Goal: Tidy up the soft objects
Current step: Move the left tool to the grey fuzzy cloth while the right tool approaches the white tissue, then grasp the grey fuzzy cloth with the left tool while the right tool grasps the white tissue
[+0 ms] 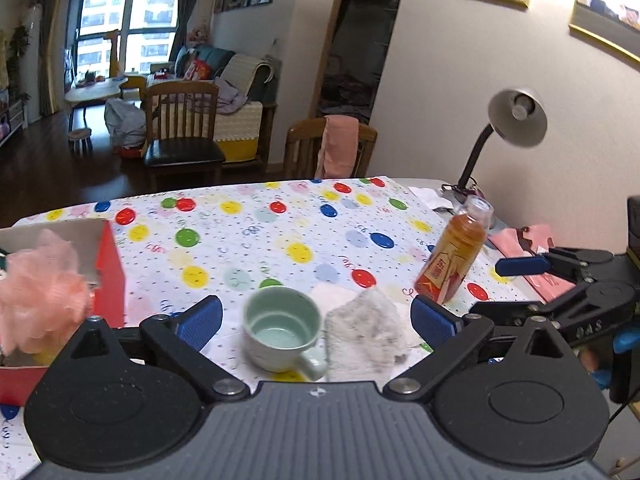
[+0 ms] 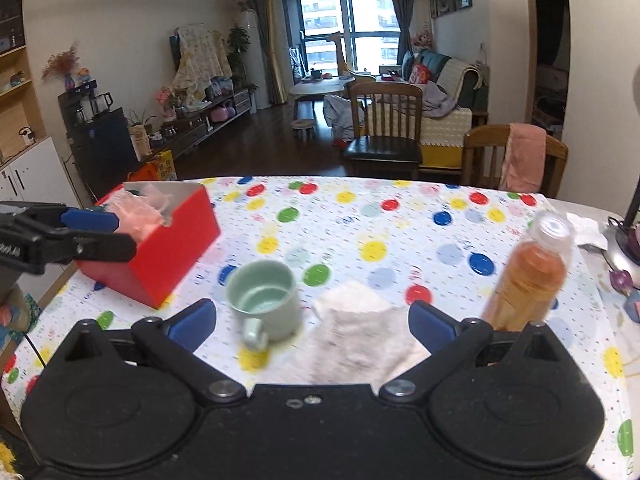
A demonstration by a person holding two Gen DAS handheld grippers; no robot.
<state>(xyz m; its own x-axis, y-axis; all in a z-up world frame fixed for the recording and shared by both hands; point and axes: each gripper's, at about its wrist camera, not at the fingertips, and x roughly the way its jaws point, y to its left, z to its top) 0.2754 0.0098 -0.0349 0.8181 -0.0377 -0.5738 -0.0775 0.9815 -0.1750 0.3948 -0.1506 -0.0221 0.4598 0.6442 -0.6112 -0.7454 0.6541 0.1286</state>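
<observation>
A grey-white fluffy cloth (image 1: 366, 334) (image 2: 360, 340) lies on the balloon-print tablecloth (image 1: 280, 220), partly over a thin white sheet (image 1: 332, 296). A pale green cup (image 1: 282, 328) (image 2: 262, 300) stands just left of it. My left gripper (image 1: 316, 320) is open, its blue pads wide apart on either side of cup and cloth and touching neither. My right gripper (image 2: 312, 320) is also open, around the same pair; it shows at the right of the left wrist view (image 1: 500, 286). A pink mesh pouf (image 1: 40, 292) (image 2: 136, 212) sits in a red box (image 1: 108, 276) (image 2: 160, 240).
An orange drink bottle (image 1: 456, 256) (image 2: 528, 276) stands right of the cloth. A desk lamp (image 1: 516, 118) and pink paper (image 1: 524, 240) are at the right end of the table. Wooden chairs (image 1: 336, 148) stand beyond the far edge. The left gripper (image 2: 116, 234) hovers by the red box.
</observation>
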